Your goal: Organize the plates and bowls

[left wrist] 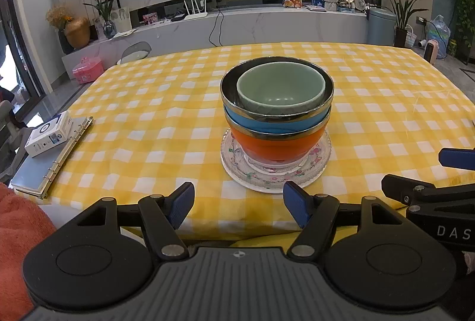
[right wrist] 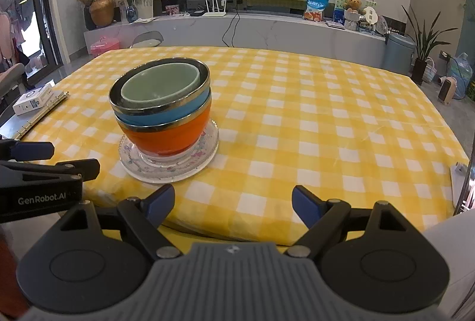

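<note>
The bowls (left wrist: 276,113), a green one nested in a blue one nested in an orange one, sat stacked on a patterned glass plate (left wrist: 237,163) near the front edge of the yellow checked table (left wrist: 386,101). My left gripper (left wrist: 238,203) and right gripper (right wrist: 231,201) both hung wide apart and empty, just short of that edge. I judged the stack top-heavy: a nudge at the rims could tip it, and dragging the plate could slide it on the cloth.
</note>
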Demonstrator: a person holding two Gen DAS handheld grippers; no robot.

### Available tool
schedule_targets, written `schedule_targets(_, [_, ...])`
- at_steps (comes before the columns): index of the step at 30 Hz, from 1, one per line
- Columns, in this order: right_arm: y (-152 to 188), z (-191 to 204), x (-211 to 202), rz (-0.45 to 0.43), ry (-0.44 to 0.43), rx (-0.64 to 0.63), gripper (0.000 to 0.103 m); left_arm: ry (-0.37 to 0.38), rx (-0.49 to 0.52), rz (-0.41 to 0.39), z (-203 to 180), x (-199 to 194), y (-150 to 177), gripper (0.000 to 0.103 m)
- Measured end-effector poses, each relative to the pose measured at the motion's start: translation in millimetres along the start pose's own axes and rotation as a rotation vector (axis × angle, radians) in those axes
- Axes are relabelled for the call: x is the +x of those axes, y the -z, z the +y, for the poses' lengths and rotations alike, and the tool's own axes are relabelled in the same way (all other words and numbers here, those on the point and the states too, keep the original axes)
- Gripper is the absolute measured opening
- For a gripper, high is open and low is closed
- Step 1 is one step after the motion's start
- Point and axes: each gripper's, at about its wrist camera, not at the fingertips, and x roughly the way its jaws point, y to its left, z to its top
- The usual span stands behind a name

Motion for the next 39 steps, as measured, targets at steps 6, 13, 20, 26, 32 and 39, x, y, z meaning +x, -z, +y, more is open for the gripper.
schedule_targets(6, [0.1,-0.1,-0.3,-0.003,-0.006,0.002,0.085,0.003,-0.002,0.005,0.6,0.4,-0.1,0.080])
schedule_targets(13, [0.3,1.5,0.8,0.000,-0.007,0.000,0.085,0.003,-0.002,0.006,0.8,0.5,-0.1,0.080])
schedule_targets(20, [0.2,1.8,0.9,-0.001,-0.003,0.000,0.085,0.004,-0.003,0.006,0.9,0.5,-0.2,0.080])
schedule_targets(26, [0.2,2.0,0.9,-0.001,-0.001,0.000,0.085,0.004,-0.003,0.007,1.5,1.1,0.0,0.080])
schedule_targets(32, [0.2,1.8,0.8,0.000,-0.002,0.000,0.085,0.003,-0.008,0.009,2.3,1.5,1.1,0.080])
schedule_targets(39, [0.1,1.5,0.7,-0.001,-0.002,0.000,0.085,0.006,-0.005,0.010,1.8,1.1,1.9,0.079])
